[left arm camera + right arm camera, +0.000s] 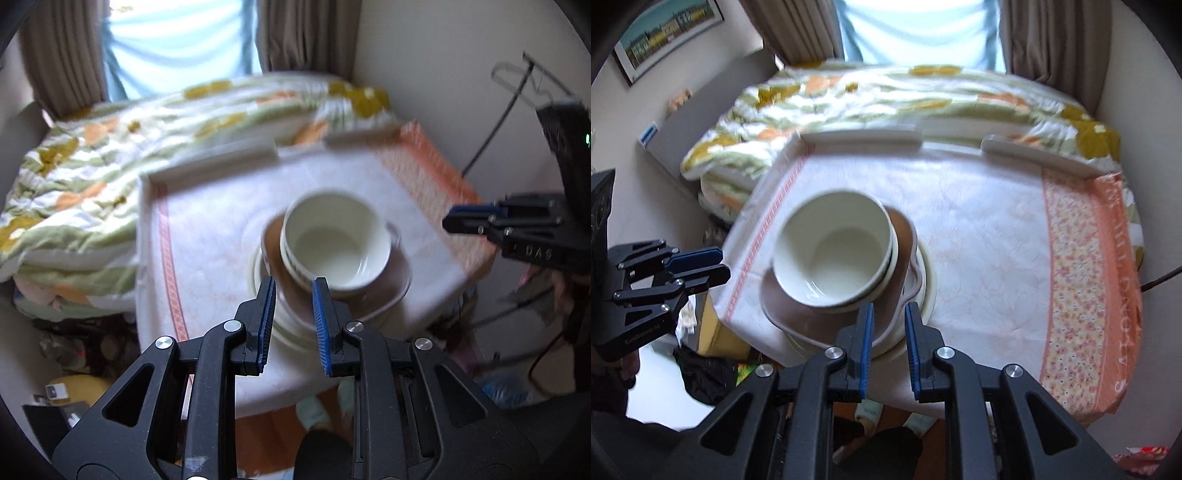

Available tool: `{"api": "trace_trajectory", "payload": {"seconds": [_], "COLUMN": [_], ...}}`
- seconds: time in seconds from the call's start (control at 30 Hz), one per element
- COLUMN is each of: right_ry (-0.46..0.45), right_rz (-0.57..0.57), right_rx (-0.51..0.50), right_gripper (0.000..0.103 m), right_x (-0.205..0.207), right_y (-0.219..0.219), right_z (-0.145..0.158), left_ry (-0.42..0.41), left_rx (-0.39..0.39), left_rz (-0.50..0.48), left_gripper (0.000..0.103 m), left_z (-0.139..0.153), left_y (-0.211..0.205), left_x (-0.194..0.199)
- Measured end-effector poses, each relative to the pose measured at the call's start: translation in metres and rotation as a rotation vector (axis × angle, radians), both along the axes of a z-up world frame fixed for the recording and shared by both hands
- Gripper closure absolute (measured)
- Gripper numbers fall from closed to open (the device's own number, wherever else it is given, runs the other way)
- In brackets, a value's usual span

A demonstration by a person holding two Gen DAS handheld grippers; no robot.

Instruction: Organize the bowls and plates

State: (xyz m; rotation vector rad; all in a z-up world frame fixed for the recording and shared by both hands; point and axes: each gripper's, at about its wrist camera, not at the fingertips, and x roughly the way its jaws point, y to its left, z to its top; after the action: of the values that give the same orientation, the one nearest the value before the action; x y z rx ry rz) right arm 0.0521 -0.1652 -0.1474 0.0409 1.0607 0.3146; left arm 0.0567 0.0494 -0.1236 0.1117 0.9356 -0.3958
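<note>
The dishes are already piled in one stack near the middle of the table (979,221), on its white cloth with the orange patterned border. On top sit two nested cream bowls (328,240), leaning a little off centre; under them is a brown plate (812,317) with a raised, slightly wavy lip, and beneath that a pale plate (291,332) or perhaps two, though the blur makes the count uncertain.

The left tool (293,295), low in the centre of its own frame, has its jaws parted with a clear gap and nothing between them, sitting over the near rim of the plates. The right tool (889,317) is likewise parted and empty, lined up with the brown plate's lip at the lower centre of its view.

This is crockery by the look of it: stiff, smooth, probably slick, and it would chip or break if dropped. The stack as a whole will be heavy and top-loaded, and the tilted bowls could slide. I would judge the safest hold to be on a plate rim at opposite sides, lifting level, or taking the bowls off by their rims first.

Behind the table, in the upper part of both frames, is a bed with a flowered quilt (886,96).
</note>
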Motion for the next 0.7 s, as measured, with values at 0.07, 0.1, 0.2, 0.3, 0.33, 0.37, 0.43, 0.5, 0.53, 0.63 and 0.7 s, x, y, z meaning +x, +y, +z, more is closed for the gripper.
{"api": "trace_trajectory", "payload": {"seconds": [0.07, 0.1, 0.2, 0.3, 0.33, 0.37, 0.43, 0.5, 0.53, 0.63, 0.7], "right_ry": [-0.071, -0.117, -0.246, -0.369, -0.403, -0.426, -0.481, -0.517, -0.533, -0.571, -0.58], "right_rz": [-0.031, -0.048, -0.089, -0.108, -0.127, -0.145, -0.183, -0.206, -0.214, -0.228, -0.24], "right_rx": [0.016, 0.026, 0.029, 0.031, 0.016, 0.0, -0.022, -0.034, -0.038, -0.045, -0.047], "right_gripper": [0.087, 0.085, 0.028, 0.001, 0.001, 0.001, 0.001, 0.001, 0.001, 0.001, 0.001], "right_x": [-0.012, -0.019, -0.039, -0.06, -0.066, -0.07, -0.079, -0.084, -0.087, -0.092, -0.095], "right_y": [-0.003, -0.005, -0.008, -0.013, -0.014, -0.015, -0.017, -0.018, -0.018, -0.02, -0.019], "right_z": [0.025, 0.04, 0.079, 0.114, 0.123, 0.129, 0.14, 0.147, 0.149, 0.153, 0.152], "left_ry": [-0.091, -0.137, -0.269, -0.434, -0.466, -0.48, -0.494, -0.497, -0.5, -0.507, -0.522], "left_rx": [-0.04, -0.055, -0.072, -0.088, -0.088, -0.082, -0.072, -0.093, -0.1, -0.094, -0.092], "left_rz": [0.056, 0.081, 0.147, 0.21, 0.215, 0.223, 0.262, 0.266, 0.27, 0.284, 0.291], "left_gripper": [0.085, 0.083, 0.031, 0.0, 0.0, 0.0, 0.0, 0.0, 0.0, 0.0, 0.0], "left_z": [0.028, 0.042, 0.078, 0.108, 0.115, 0.121, 0.13, 0.133, 0.133, 0.131, 0.131], "left_y": [0.004, 0.004, 0.002, 0.001, -0.001, -0.003, -0.006, -0.006, -0.006, -0.008, -0.009], "left_x": [-0.015, -0.023, -0.044, -0.068, -0.073, -0.073, -0.076, -0.079, -0.082, -0.09, -0.097]}}
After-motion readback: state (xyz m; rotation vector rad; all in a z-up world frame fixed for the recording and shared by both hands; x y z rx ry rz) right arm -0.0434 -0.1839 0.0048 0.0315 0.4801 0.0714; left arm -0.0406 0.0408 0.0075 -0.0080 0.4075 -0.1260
